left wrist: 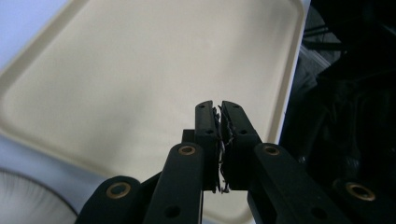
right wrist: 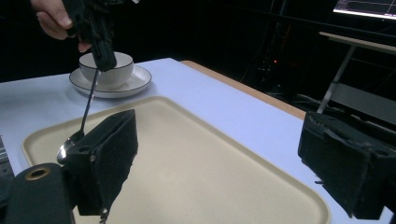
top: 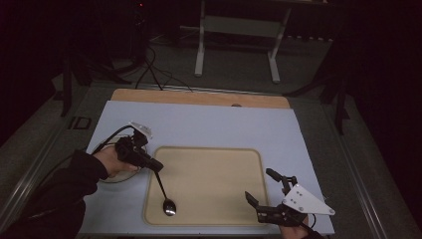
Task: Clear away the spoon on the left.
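Left claw [top: 155, 166] pinched spoon [top: 165, 195] handle tip, bowl dangling below over tray [top: 209, 152]; could swivel, slip. Right claw [top: 263, 188] gaped empty.

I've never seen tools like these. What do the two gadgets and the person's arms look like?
Both grippers, left gripper and right gripper, are black with two blocky jaws and brass-coloured rivets. Each carries a grey three-cornered plate; a black cable trails from the left one. The person wears a black sleeve.

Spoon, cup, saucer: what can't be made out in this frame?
- Spoon handle top: hidden inside the shut left gripper, high view.
- Cup contents: right gripper view too low; hand covers it in high view.
- Saucer: cut off by frame edge, left gripper view.
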The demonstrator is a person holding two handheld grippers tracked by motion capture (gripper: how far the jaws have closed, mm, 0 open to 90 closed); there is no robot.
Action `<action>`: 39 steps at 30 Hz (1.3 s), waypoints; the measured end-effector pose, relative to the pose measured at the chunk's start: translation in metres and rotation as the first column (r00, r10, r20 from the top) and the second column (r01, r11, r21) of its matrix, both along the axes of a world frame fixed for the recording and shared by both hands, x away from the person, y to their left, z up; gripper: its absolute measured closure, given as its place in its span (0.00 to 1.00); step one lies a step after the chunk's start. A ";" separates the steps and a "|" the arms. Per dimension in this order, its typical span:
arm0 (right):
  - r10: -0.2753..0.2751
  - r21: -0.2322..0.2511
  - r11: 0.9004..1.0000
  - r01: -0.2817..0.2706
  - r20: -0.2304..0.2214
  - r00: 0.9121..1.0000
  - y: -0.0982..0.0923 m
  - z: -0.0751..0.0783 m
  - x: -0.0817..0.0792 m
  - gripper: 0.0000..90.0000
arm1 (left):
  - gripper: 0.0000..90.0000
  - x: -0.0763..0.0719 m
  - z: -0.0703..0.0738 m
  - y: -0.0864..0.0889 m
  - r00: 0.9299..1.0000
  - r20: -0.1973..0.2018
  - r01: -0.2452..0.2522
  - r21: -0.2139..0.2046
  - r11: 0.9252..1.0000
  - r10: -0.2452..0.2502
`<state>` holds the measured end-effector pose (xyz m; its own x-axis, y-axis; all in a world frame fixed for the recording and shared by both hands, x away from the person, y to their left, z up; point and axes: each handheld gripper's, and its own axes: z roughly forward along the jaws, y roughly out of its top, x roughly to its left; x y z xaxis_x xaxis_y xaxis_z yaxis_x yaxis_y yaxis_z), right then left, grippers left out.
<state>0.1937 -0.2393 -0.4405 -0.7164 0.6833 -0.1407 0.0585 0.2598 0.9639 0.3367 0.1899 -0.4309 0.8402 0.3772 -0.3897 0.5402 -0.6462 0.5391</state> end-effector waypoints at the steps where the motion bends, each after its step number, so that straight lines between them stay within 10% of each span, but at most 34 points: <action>1: 0.000 0.000 1.000 0.000 0.000 1.000 0.000 0.000 0.000 0.13 | 0.96 0.000 -0.001 -0.002 1.000 0.014 0.003 -0.011 1.000 -0.003; 17: 0.004 0.002 1.000 -0.004 -0.002 1.000 -0.001 0.000 0.000 0.13 | 0.95 0.011 -0.016 -0.029 0.995 0.104 0.001 -0.115 0.993 0.011; 39: 0.011 0.006 1.000 -0.011 -0.012 1.000 -0.001 -0.001 0.002 0.13 | 0.90 0.035 -0.071 -0.045 0.984 0.010 -0.175 -0.125 0.977 0.178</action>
<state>0.1955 -0.2400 -0.4412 -0.7255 0.6762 -0.1282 0.0675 0.2552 0.9645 0.3720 0.1446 -0.5014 0.7730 0.4708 -0.4252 0.6276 -0.4697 0.6209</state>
